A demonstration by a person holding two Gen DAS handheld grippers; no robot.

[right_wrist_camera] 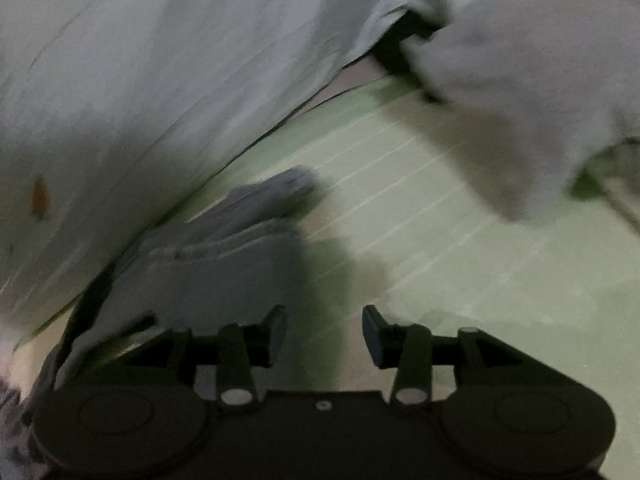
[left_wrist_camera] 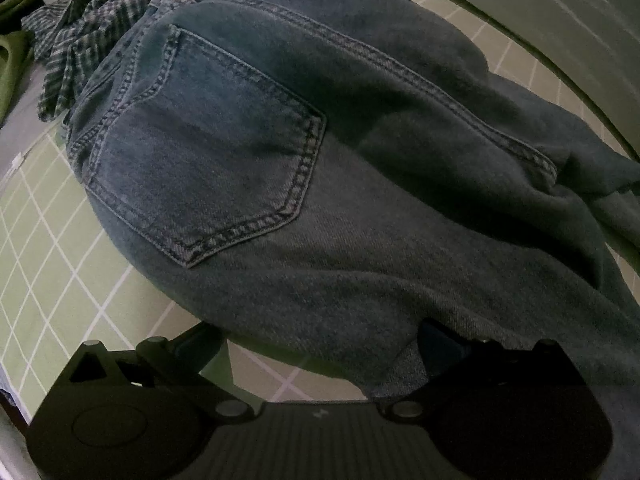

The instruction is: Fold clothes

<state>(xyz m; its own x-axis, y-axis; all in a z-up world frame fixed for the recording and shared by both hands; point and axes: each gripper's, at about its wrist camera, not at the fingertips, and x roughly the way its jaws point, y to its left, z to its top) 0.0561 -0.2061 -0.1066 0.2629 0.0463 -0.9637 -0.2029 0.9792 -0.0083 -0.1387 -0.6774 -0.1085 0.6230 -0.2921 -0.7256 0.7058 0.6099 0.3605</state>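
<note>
Blue jeans (left_wrist_camera: 320, 160) lie back side up on the green gridded mat (left_wrist_camera: 52, 220) and fill most of the left wrist view, with a stitched back pocket (left_wrist_camera: 200, 160) on show. My left gripper (left_wrist_camera: 320, 338) is open at the jeans' near edge; the denim lies against its right finger and its left finger reaches the hem. In the blurred right wrist view my right gripper (right_wrist_camera: 324, 328) is open over the mat (right_wrist_camera: 440, 240) with nothing between its fingers. A pale grey-white garment (right_wrist_camera: 140, 80) spreads across the upper left of that view.
A crumpled plaid shirt (left_wrist_camera: 80, 28) lies behind the jeans, with something green (left_wrist_camera: 12, 60) at the far left edge. In the right wrist view, a blue-grey cloth (right_wrist_camera: 224, 236) lies left of the gripper. A blurred pale grey shape (right_wrist_camera: 520, 100) hangs at upper right.
</note>
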